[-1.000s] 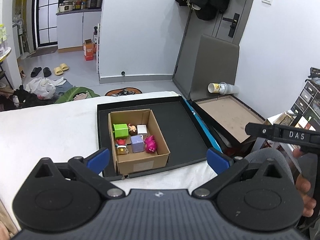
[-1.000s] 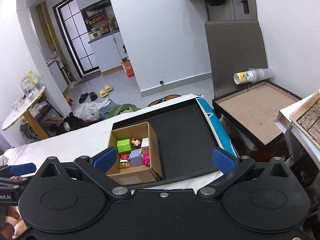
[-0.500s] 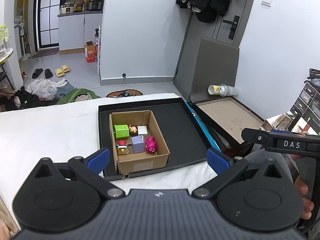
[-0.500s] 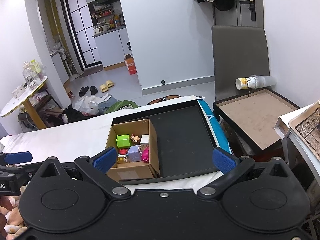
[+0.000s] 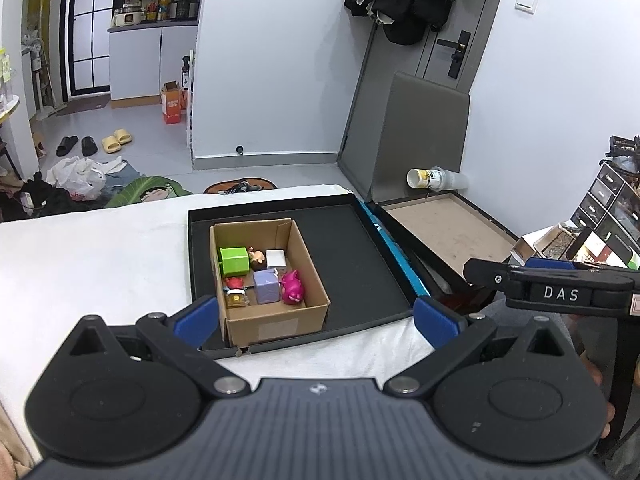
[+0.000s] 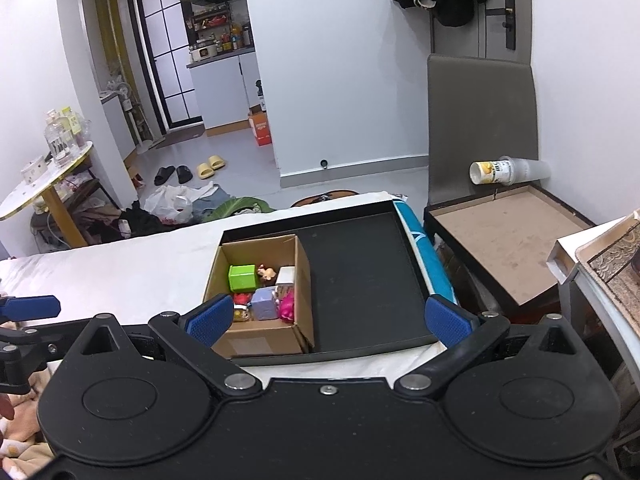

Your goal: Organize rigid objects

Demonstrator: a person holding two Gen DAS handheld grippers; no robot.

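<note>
A cardboard box [image 5: 276,322] [image 6: 260,342] stands in the left half of a black tray [image 5: 356,252] [image 6: 360,272] on a white-covered table. Inside lie several small toys: a green cube [image 5: 234,260] [image 6: 241,277], a lilac cube [image 5: 266,286] [image 6: 263,304], a white block [image 5: 276,258] [image 6: 287,275], a pink figure [image 5: 292,287] [image 6: 286,308], a brown figure [image 5: 257,257] and a red one [image 5: 235,282]. My left gripper [image 5: 316,318] is open and empty, held back from the box. My right gripper [image 6: 328,318] is open and empty too.
The white tablecloth [image 5: 92,248] spreads left of the tray. A brown-lined black tray [image 5: 444,228] [image 6: 504,232] sits right, with a paper cup [image 5: 434,178] on its side behind it. A drawer unit [image 5: 608,208] stands far right. The right gripper shows in the left view [image 5: 560,292].
Both grippers have risen and pulled back a little, so the box looks slightly smaller and lower. The box and toys have not moved.
</note>
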